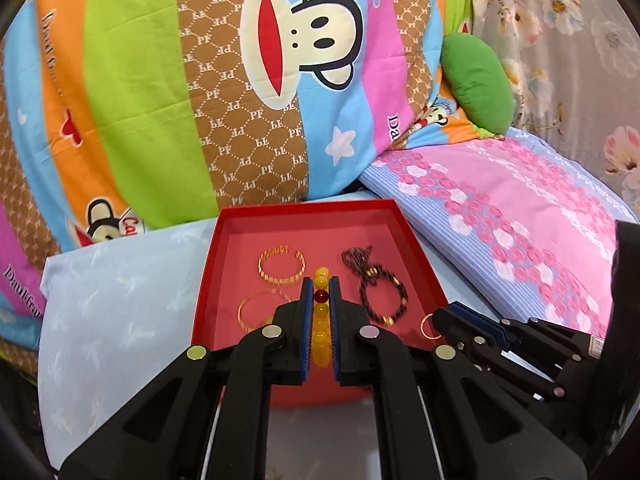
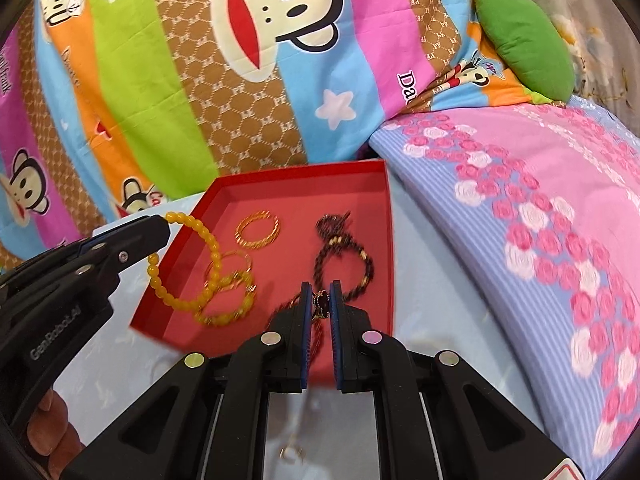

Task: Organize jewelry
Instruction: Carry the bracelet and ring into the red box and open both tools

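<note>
A red tray (image 1: 224, 240) (image 2: 384, 216) lies on the bed. My left gripper (image 1: 321, 288) is shut on a yellow bead bracelet (image 1: 321, 320) (image 2: 200, 236) and holds it over the tray's left side. My right gripper (image 2: 321, 292) is shut on a dark ring-like piece (image 2: 321, 302) with a reddish chain (image 2: 316, 340) hanging below it, over the tray's near edge. In the tray lie a gold bangle (image 1: 282, 266) (image 2: 258, 230), thin gold hoops (image 1: 256, 312) (image 2: 232, 264), a second yellow bracelet (image 2: 228, 300) and a dark beaded bracelet (image 1: 382, 296) (image 2: 344, 264).
A striped cartoon quilt (image 1: 200, 80) rises behind the tray. A pink rose-print pillow (image 1: 500, 208) lies to the right with a green cushion (image 1: 476, 80) behind it. A pale blue pillow (image 1: 112, 300) lies to the left. A small gold piece (image 2: 290, 454) lies on the sheet below my right gripper.
</note>
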The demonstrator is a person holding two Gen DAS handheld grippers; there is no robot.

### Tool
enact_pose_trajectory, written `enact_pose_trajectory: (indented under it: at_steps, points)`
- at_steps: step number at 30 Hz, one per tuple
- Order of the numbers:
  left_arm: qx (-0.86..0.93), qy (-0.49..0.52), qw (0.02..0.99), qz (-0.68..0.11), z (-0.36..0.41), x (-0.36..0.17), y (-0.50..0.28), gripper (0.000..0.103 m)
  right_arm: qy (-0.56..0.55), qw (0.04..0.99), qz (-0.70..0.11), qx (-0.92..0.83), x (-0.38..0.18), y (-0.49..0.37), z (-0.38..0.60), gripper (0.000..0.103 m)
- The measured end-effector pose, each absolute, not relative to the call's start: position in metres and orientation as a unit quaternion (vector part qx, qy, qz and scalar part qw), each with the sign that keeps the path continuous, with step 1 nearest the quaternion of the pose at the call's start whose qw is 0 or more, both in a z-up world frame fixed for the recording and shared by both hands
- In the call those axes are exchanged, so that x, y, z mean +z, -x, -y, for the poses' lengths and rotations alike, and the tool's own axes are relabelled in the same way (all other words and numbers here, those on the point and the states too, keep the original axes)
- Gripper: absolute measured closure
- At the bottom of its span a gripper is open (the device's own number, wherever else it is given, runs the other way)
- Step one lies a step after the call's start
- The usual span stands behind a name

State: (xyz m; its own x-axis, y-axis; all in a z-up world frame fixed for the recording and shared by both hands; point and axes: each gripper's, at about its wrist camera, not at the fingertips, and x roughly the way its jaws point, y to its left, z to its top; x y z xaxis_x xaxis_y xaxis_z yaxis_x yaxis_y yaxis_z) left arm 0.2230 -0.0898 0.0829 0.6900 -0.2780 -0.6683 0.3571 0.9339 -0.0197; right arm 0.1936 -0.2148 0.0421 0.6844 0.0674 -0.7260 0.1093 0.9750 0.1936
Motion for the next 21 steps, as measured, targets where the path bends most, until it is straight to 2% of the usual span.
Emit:
enact_pose_trajectory:
  at_steps: [21]
  points:
    - [-0.142, -0.069, 0.906, -0.392, 0.106, 0.028, -0.305, 0.096, -0.111, 0.898, -0.425, -0.003, 0.003, -0.269, 0.22, 0.094]
